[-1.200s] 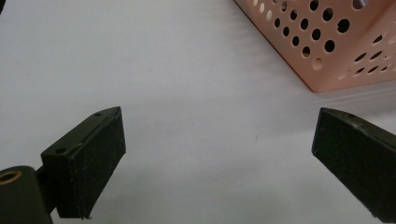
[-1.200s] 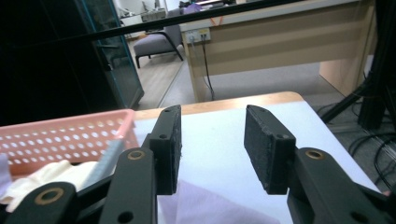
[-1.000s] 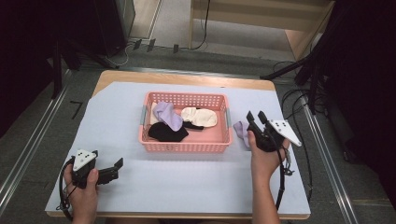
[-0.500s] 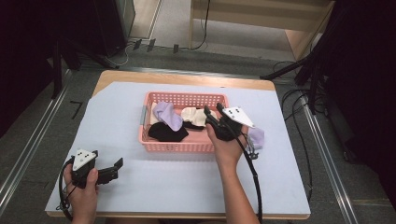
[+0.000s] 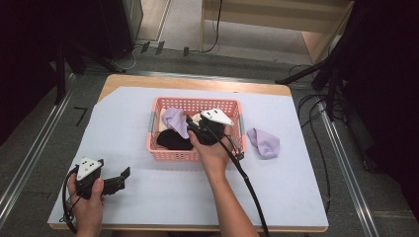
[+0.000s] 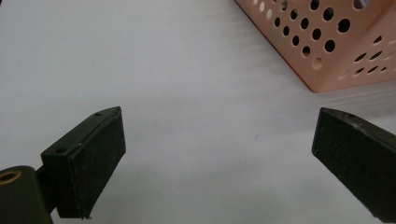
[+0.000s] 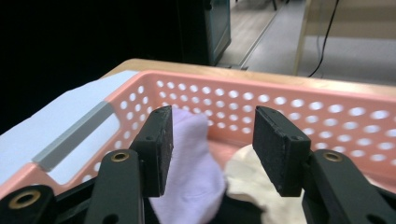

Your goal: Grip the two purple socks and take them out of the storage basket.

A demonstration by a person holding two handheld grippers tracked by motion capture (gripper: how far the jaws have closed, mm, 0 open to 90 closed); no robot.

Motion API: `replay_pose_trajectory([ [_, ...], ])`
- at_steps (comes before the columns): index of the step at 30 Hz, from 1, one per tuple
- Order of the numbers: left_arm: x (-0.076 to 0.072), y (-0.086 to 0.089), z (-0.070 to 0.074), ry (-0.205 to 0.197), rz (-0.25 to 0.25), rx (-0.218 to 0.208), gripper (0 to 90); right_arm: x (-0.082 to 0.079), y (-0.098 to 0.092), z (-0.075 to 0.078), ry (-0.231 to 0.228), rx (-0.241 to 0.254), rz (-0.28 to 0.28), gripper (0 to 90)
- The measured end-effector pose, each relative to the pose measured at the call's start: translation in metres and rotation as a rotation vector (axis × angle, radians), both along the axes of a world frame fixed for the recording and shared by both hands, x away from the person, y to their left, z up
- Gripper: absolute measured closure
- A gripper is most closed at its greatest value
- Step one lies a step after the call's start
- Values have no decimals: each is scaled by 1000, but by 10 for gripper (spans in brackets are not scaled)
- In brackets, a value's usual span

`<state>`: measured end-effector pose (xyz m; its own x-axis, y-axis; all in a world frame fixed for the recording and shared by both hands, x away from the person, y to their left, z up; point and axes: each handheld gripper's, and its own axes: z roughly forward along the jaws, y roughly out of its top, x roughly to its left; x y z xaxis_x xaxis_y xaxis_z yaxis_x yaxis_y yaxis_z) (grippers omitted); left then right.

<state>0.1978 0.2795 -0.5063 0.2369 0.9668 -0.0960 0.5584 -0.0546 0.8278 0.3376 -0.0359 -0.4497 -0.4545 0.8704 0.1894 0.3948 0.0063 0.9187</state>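
My right gripper [image 5: 189, 122] has swung from the lilac sock [image 5: 264, 142] at right into the pink basket [image 5: 197, 154], jaws just widening, empty; closing here risks snagging the cream sock [image 7: 254, 189] alongside the purple one [image 7: 194, 177]

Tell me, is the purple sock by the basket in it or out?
Out. The purple sock lies on the white table cover, just right of the pink basket, not touching it.
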Motion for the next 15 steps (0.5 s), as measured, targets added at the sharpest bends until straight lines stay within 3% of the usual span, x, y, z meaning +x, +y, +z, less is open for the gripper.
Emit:
replay_pose_trajectory([
  [9, 0, 0, 0, 1, 2, -3, 37, 7, 27, 0, 99, -34, 28, 448],
  [14, 0, 0, 0, 0, 4, -7, 37, 14, 43, -2, 191, -83, 52, 400],
  [15, 0, 0, 0, 2, 3, -8, 37, 16, 47, -3, 231, -103, 58, 387],
])
